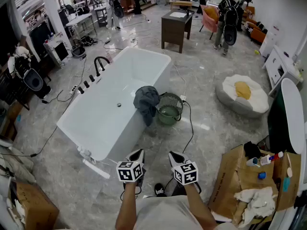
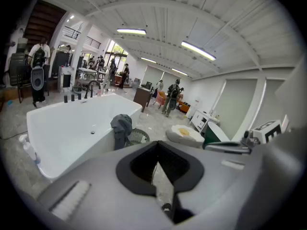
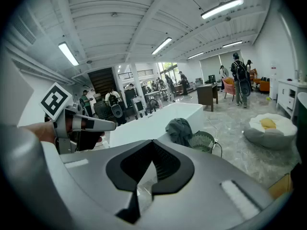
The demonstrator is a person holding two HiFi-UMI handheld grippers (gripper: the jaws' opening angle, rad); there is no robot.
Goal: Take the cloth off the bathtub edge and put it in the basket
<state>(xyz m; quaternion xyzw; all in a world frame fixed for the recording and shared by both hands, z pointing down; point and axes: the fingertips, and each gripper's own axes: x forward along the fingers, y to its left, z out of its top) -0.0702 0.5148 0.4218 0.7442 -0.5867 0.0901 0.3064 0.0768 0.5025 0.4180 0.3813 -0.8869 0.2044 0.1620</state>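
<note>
Head view, left to right. A grey polished stone floor (image 1: 206, 80) is spreading across a large open hall, with desks, equipment and people standing along its far side. At left, a white freestanding bathtub (image 1: 103, 111) is standing on a slant, a black faucet (image 1: 100, 63) rising from its far left rim. A dark wooden table (image 1: 176, 28) is standing beyond the tub. The grey cloth (image 1: 146, 102) is hanging bunched over the tub's right edge, part of it trailing down the outer wall. The wire basket (image 1: 175, 99), green inside, is standing on the floor just beside that wall, to the right of the cloth. Farther right, a white beanbag (image 1: 242, 95) is carrying a yellow cushion, and flattened cardboard (image 1: 240, 176) is lying at lower right.

The left gripper (image 1: 139, 152) and the right gripper (image 1: 171, 155) are hovering side by side near the tub's near corner, well apart from the cloth. Both are pointing toward the cloth and the basket. Each gripper's jaws are pressed together with nothing between them. Each marker cube is showing a black-and-white square pattern.
</note>
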